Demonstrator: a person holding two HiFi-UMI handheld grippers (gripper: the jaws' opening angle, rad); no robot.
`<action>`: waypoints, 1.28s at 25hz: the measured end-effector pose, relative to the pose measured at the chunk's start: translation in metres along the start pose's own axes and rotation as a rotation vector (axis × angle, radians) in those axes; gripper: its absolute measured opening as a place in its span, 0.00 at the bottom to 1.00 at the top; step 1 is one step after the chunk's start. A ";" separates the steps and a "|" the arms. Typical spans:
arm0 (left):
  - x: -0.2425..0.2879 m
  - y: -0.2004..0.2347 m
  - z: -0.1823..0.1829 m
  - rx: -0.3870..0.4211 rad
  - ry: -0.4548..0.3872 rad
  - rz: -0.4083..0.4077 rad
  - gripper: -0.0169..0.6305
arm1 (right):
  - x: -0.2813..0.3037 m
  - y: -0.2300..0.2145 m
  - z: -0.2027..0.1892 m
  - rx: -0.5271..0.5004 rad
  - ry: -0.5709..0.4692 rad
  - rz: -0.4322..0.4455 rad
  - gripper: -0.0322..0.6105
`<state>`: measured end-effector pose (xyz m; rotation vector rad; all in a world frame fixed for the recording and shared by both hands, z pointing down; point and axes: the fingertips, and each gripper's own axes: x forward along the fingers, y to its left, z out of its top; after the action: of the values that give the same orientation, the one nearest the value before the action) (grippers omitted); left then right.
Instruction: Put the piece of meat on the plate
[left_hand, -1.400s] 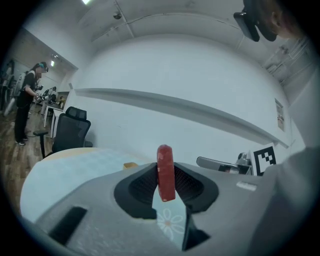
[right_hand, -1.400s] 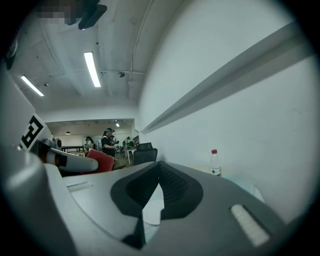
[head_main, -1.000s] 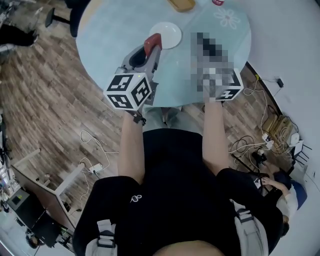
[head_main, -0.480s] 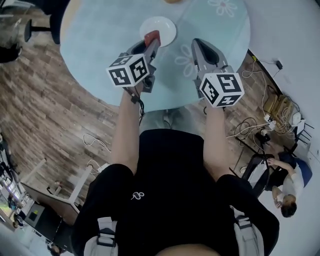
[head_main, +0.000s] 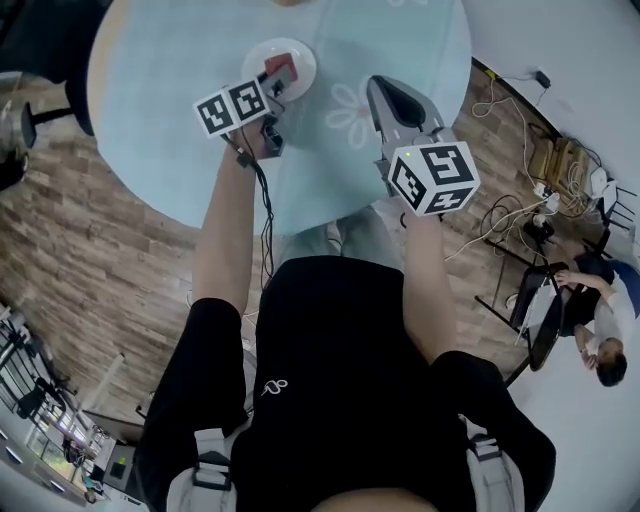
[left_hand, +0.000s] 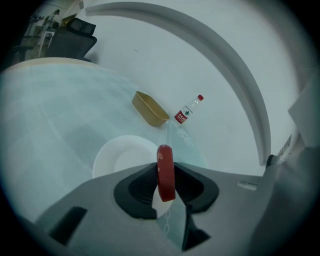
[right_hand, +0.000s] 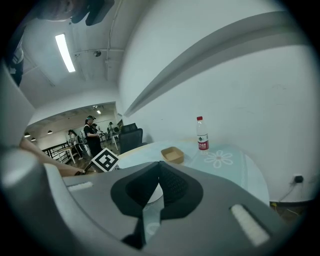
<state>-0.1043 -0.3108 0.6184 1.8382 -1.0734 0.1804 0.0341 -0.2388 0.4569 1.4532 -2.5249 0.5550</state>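
Observation:
A red piece of meat (left_hand: 165, 172) stands on edge between the pads of my left gripper (left_hand: 165, 166), which is shut on it. In the head view the left gripper (head_main: 278, 76) holds the meat (head_main: 281, 68) over the white plate (head_main: 260, 50) on the pale blue round table (head_main: 150, 100). From the left gripper view the plate (left_hand: 117, 159) lies just beyond and below the jaws. My right gripper (head_main: 380, 88) hovers to the right of the plate. In its own view the right gripper (right_hand: 160, 169) has its tips together with nothing held.
A tan tray (left_hand: 150, 108) and a water bottle (left_hand: 187, 111) stand at the table's far side, near a white wall. A flower print (head_main: 350, 100) marks the table between the grippers. Cables (head_main: 520, 235) lie on the wooden floor at the right, near a seated person (head_main: 600, 335).
My left gripper has moved forward and down with the meat, from short of the plate to over it. The right gripper has sunk a little.

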 end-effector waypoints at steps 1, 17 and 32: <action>0.003 0.001 -0.001 0.005 0.018 0.001 0.16 | -0.001 -0.002 -0.001 0.003 0.002 -0.012 0.06; 0.006 0.024 -0.001 0.220 0.132 0.188 0.32 | -0.003 -0.008 -0.001 -0.003 0.020 -0.015 0.06; -0.183 -0.119 0.106 0.238 -0.637 0.162 0.02 | -0.001 0.030 0.068 -0.105 -0.121 0.180 0.06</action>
<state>-0.1601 -0.2692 0.3862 2.0804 -1.7001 -0.2100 0.0107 -0.2519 0.3875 1.2676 -2.7522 0.3637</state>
